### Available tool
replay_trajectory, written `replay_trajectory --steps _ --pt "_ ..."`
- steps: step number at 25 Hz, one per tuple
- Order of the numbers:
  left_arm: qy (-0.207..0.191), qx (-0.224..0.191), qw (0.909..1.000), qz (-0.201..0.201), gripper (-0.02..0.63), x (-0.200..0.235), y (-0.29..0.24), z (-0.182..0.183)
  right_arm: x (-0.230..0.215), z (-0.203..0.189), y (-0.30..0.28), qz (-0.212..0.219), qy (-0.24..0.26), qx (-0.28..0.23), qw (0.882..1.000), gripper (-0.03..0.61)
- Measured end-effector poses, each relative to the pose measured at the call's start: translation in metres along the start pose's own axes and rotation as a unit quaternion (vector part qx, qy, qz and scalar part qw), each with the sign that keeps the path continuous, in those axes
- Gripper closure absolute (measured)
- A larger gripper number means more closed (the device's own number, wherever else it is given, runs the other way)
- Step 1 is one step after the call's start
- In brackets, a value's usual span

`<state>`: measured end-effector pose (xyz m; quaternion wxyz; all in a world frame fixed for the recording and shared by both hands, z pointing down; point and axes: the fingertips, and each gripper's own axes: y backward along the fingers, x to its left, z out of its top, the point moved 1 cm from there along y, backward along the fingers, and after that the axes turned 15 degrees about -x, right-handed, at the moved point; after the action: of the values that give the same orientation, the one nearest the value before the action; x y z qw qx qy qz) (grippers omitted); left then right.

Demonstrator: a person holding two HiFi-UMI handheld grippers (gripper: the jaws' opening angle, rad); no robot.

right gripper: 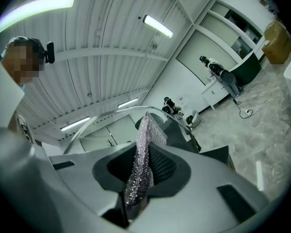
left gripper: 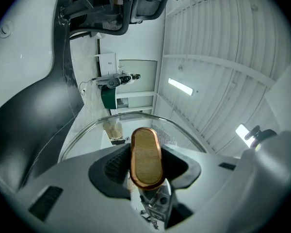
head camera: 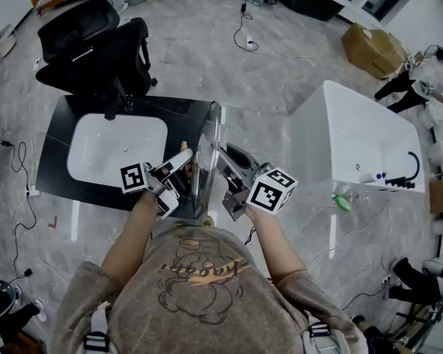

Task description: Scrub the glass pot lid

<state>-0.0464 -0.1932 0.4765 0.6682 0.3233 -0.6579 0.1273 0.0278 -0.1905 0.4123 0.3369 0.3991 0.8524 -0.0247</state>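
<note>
Lid point(head camera: 207, 155) edge-on, glass barely discernible

A large indoor test or demonstration space is shown, rather than a lived-in home. A black counter point(head camera: 188, 113) with a white basin point(head camera: 118, 142) set into it and a white bathtub point(head camera: 354, 131) with a black tap point(head camera: 411, 169) are placed apart in the middle of an open grey marble-look floor point(head camera: 207, 50). A black office chair point(head camera: 96, 46), a cardboard box point(head camera: 373, 49) and trailing cables point(head camera: 245, 32) are seen around them. A ribbed white ceiling point(right gripper: 102, 42) with strip lights point(right gripper: 157, 26) is seen overhead. A person point(head camera: 421, 80) is seen at the room's edge.
</note>
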Motion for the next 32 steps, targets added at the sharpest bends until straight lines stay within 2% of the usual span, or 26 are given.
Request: replay_trajectory --steps 11,17,24,32 --pt "0.010 -0.001 0.9999 -0.011 0.434 -0.005 -0.001 -0.003 -0.050 -0.050 -0.007 -0.056 0.037 0.053 0.996 0.497" --pt "0.009 -0.002 0.9999 -0.015 0.434 -0.007 -0.001 -0.002 -0.067 -0.084 0.007 -0.073 0.028 0.090 0.993 0.497" --pt "0.004 -0.013 0.9999 -0.009 0.434 -0.005 0.000 0.003 -0.047 -0.107 0.026 -0.044 0.007 0.125 0.991 0.498" --pt "-0.004 -0.035 0.9994 0.004 0.434 0.002 0.004 0.009 0.001 -0.104 0.051 0.019 -0.037 0.140 0.989 0.497"
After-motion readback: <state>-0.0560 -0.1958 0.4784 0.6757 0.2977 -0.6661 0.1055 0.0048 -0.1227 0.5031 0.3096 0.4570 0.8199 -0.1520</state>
